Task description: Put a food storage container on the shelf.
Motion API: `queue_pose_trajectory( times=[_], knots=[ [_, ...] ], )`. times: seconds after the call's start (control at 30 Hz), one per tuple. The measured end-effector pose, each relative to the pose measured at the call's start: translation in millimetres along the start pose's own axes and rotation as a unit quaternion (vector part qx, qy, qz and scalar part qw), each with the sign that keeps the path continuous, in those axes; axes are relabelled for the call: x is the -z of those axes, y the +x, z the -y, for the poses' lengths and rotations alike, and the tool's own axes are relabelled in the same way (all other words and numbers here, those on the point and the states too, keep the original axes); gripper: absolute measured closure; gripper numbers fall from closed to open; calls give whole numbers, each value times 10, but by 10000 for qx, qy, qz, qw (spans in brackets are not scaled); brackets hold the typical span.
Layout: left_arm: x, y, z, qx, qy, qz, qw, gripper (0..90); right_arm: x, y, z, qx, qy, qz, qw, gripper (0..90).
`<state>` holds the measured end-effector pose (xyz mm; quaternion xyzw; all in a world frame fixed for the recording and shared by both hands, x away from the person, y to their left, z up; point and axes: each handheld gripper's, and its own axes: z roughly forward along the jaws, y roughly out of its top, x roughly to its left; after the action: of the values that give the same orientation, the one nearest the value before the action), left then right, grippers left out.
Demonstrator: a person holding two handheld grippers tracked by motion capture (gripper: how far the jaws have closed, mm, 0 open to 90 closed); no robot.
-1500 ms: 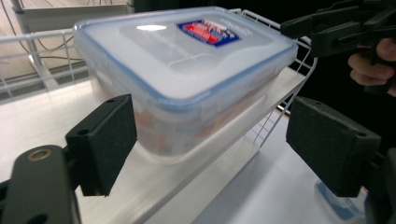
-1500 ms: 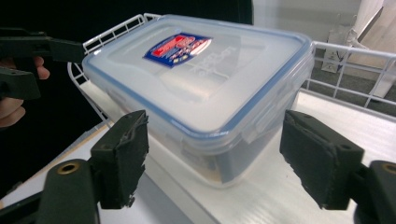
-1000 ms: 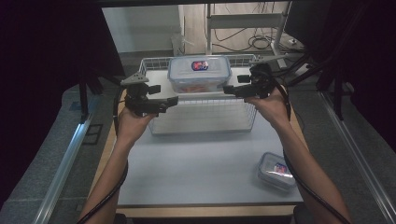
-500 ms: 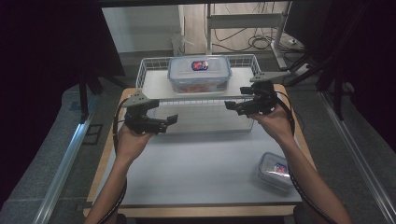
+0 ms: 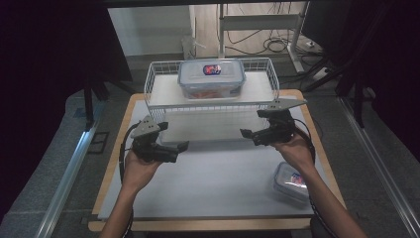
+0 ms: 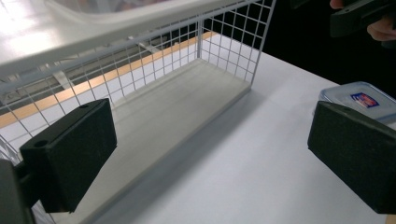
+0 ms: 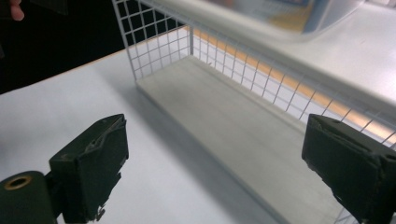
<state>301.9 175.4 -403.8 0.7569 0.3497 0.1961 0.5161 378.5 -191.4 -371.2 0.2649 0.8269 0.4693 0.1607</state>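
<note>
Since half a second ago we have drawn both grippers back from the wire shelf (image 5: 210, 101) toward the middle of the frame, leaving the big lidded container (image 5: 211, 78) sitting on the shelf's top board at upper centre. We take that as the first container placed and released. The left gripper (image 5: 181, 146) and the right gripper (image 5: 245, 133) now hang apart over the white tabletop (image 5: 213, 173), both with jaws spread wide and nothing between them.

The small lidded container (image 5: 292, 181) lies at the lower right of the high view, just beside our right forearm, and is probably next to be picked up.

The left gripper view adds that small container (image 6: 362, 100) at its right edge, lid on, label up. The right gripper view looks instead into the shelf's lower level (image 7: 233, 121), which appears bare, though blur hides its far end.
</note>
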Motion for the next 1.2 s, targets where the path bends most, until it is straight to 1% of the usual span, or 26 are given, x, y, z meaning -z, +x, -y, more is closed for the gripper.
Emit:
queue_pose_trajectory(
  times=[0.13, 0.23, 0.3, 0.37, 0.4, 0.43, 0.53, 0.67, 0.77, 0.83, 0.93, 1.07, 1.2],
  knots=[
    [43, -66, 129, 0, -16, -15, 10000, 3, 5, 94, 124, 53, 7, -30, 10000, 60],
    [64, -106, 227, -34, 54, -69, 10000, 0, 11, 165, 219, 59, 15, -62, 10000, 54],
    [77, -123, 305, -15, 95, -73, 9999, 0, 17, 199, 276, 46, 16, -86, 10000, 47],
    [91, -135, 386, 20, 109, -135, 9998, 0, 31, 230, 354, -9, -21, -109, 9999, 45],
    [94, -136, 425, 57, 128, -133, 9998, 0, 35, 237, 381, -26, -40, -116, 9999, 45],
    [91, -139, 469, 104, 187, -168, 9996, 0, 41, 247, 419, -62, -54, -140, 9999, 45],
    [104, -160, 582, 44, 202, -435, 9988, 14, 44, 272, 536, -124, -15, -156, 9998, 45],
    [118, -173, 737, 150, 210, -495, 9984, 20, 55, 319, 695, -110, 24, -153, 9998, 45],
    [122, -206, 840, 195, 297, -496, 9981, 21, 75, 357, 813, -12, 34, -34, 10000, 47],
    [126, -235, 907, 242, 361, -500, 9978, 27, 85, 377, 883, -7, 121, 27, 9999, 49],
    [123, -264, 1001, 322, 475, -517, 9970, 40, 104, 394, 986, -101, 152, 81, 9998, 50],
    [123, -290, 1103, 260, 665, -661, 9953, 38, 135, 413, 1094, -217, 234, 98, 9994, 54],
    [115, -303, 1166, 165, 809, -747, 9938, 37, 156, 421, 1200, -162, 369, 240, 9989, 60]
  ],
)
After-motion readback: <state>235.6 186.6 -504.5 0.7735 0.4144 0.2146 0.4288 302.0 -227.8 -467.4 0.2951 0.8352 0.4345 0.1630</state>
